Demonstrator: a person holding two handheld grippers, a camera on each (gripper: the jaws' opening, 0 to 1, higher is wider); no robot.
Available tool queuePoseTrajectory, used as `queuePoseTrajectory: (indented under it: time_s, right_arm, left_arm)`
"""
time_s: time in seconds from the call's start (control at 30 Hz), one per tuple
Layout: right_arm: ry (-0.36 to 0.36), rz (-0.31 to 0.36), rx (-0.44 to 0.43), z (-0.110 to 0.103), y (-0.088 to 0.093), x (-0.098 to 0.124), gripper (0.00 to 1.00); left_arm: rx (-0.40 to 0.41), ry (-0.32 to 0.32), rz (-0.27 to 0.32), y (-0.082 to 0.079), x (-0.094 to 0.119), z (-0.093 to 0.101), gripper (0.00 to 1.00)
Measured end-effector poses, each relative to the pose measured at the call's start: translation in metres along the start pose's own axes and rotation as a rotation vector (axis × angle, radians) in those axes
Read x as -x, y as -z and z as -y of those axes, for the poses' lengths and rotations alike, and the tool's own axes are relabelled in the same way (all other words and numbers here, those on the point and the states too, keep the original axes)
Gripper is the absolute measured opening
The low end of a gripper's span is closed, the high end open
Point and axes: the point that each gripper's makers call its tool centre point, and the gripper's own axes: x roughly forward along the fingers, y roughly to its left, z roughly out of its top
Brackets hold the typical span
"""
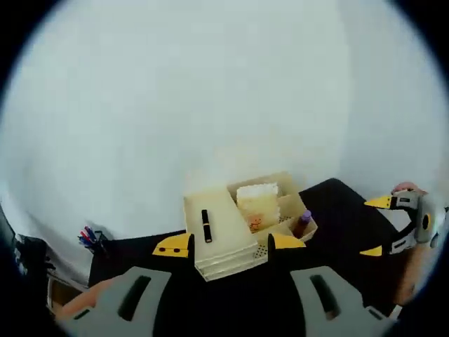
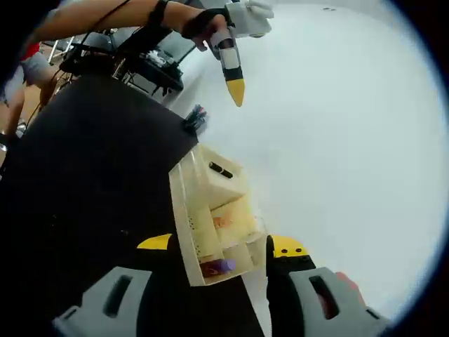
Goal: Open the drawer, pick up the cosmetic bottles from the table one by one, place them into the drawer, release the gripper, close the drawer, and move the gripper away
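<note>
A drawer unit (image 1: 224, 235) stands on the bench (image 1: 337, 217) against the wall (image 1: 210, 91). A tube (image 1: 206, 226) lies on the unit's top. Just right of the unit, touching it, sits a tray (image 1: 280, 203); a bottle (image 1: 303, 219) lies at the tray's near right corner. Pens (image 1: 90, 239) stand well to the left, at the bench's far edge. The left claw (image 1: 228, 244) hangs near the unit's front; the right claw (image 1: 375, 226) hangs to the right over the bench.
</note>
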Motion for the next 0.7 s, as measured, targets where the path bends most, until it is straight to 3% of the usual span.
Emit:
queuePoseTrajectory:
  time_s: [0.1,0.23,0.37,0.5,0.63,0.7]
  right_arm:
    - [0.069,0.016,-0.052,0.015,0.003,0.023,0.48]
    - [0.099,0.072,-0.148,0.023,0.006,0.046,0.48]
    - [0.156,0.067,-0.264,0.028,0.022,0.07,0.48]
    - [0.158,0.042,-0.315,0.016,0.041,0.088,0.49]
    - [0.164,0.04,-0.376,0.001,0.054,0.104,0.5]
    - [0.165,0.035,-0.408,-0.011,0.061,0.112,0.6]
  left_arm:
    - [-0.008,0.027,0.087,-0.002,0.016,0.016,0.43]
    - [0.002,0.058,0.097,0.011,0.028,0.026,0.47]
    - [-0.009,0.062,0.111,0.029,0.039,0.028,0.47]
    - [-0.034,0.061,0.214,0.032,0.047,0.029,0.47]
    - [-0.044,0.1,0.247,0.048,0.055,0.038,0.48]
    - [-0.048,0.113,0.252,0.057,0.057,0.042,0.5]
